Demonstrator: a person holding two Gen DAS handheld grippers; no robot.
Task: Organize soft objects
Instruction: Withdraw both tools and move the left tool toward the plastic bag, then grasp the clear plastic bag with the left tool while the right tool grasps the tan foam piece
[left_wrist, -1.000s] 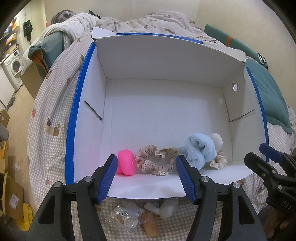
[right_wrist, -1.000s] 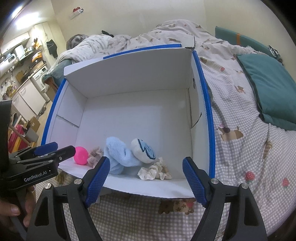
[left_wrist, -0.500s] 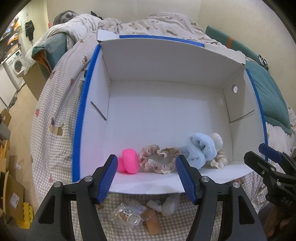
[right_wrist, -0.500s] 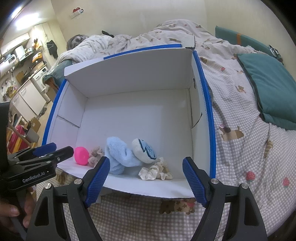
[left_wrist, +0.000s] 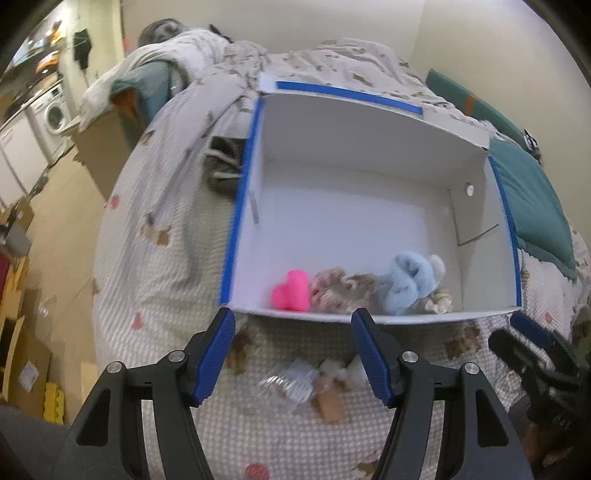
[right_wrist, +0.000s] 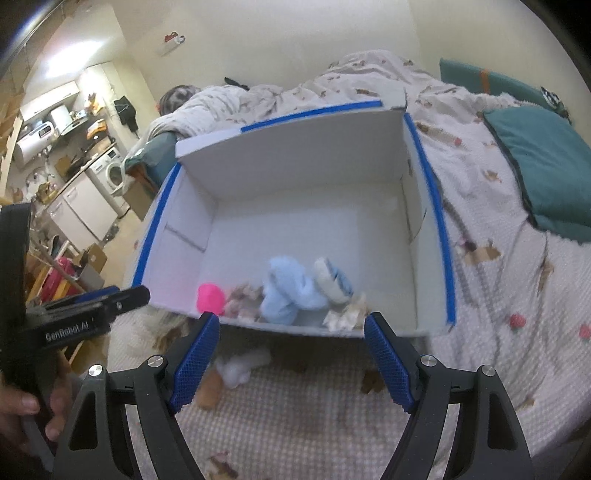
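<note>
Two hand-held grippers above a bed, seen from their own wrist cameras. The left gripper (left_wrist: 291, 325) has its blue-padded jaws parted with nothing between them, poised over the checked bedspread (left_wrist: 155, 295) just in front of the near wall of a white cardboard box (left_wrist: 354, 221) whose upper edges carry blue tape. The right gripper (right_wrist: 291, 328) has its jaws spread wide and empty, likewise in front of the box's near wall; in its view the left gripper appears at the lower left, gripped by a hand (right_wrist: 22, 406). Inside the box, lined up against the near wall, lie the soft objects: a pink soft toy (left_wrist: 291, 291) at the left, a beige frilled scrunchie (left_wrist: 332, 291) touching it, a light-blue plush (left_wrist: 406, 280) next, and a small cream scrunchie (left_wrist: 439, 301) at the right. On the bedspread outside the box, between the near wall and the grippers, lie a clear plastic packet (left_wrist: 288, 384), a small brown item (left_wrist: 328, 402) and a white fluffy piece (right_wrist: 243, 365). A dark folded cloth (left_wrist: 221, 166) lies against the box's left outer wall, and a teal pillow (right_wrist: 546, 177) rests on the bed to the right of the box. Both views are slightly blurred
</note>
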